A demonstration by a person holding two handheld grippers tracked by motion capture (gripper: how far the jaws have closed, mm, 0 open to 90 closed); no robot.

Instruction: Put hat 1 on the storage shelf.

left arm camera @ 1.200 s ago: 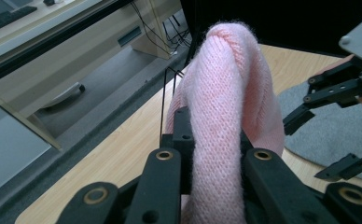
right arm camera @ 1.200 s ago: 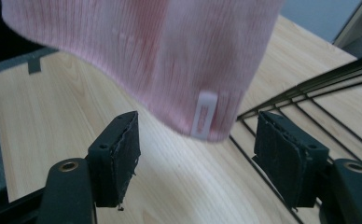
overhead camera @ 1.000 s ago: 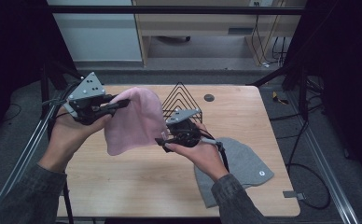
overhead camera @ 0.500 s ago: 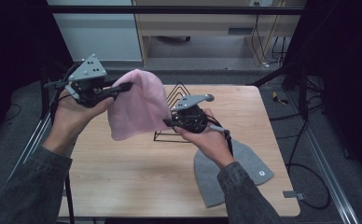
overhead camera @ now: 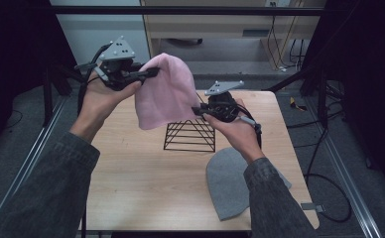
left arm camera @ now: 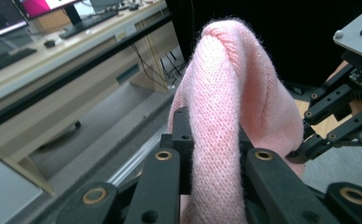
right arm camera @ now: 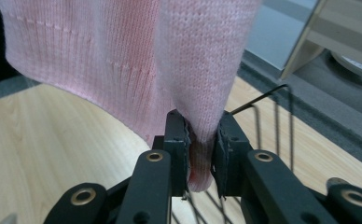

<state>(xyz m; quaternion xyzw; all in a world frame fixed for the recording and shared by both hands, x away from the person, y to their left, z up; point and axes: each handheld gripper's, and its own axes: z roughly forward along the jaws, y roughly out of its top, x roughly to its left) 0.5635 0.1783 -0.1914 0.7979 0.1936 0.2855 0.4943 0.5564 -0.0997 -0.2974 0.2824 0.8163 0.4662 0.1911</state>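
**benchwatcher:** High view first: the pink beanie is up in the air above the table, stretched between both tools. The left gripper pinches its upper edge, the right gripper has the lower right edge. Right below it stands a black wire rack, and a grey beanie lies flat near the table's front right (partly under the person's sleeve).

**knit_nerd:** And the left gripper view?

**benchwatcher:** Jaws closed tight on a fold of the pink knit, which bulges up between them. The other gripper shows at the right edge.

**knit_nerd:** Right gripper view?

**benchwatcher:** Same deal: both jaws are clamped on a bunched bit of the hem, with the rest of the beanie hanging above and to the left. The rack's wires show behind, over the wooden top.
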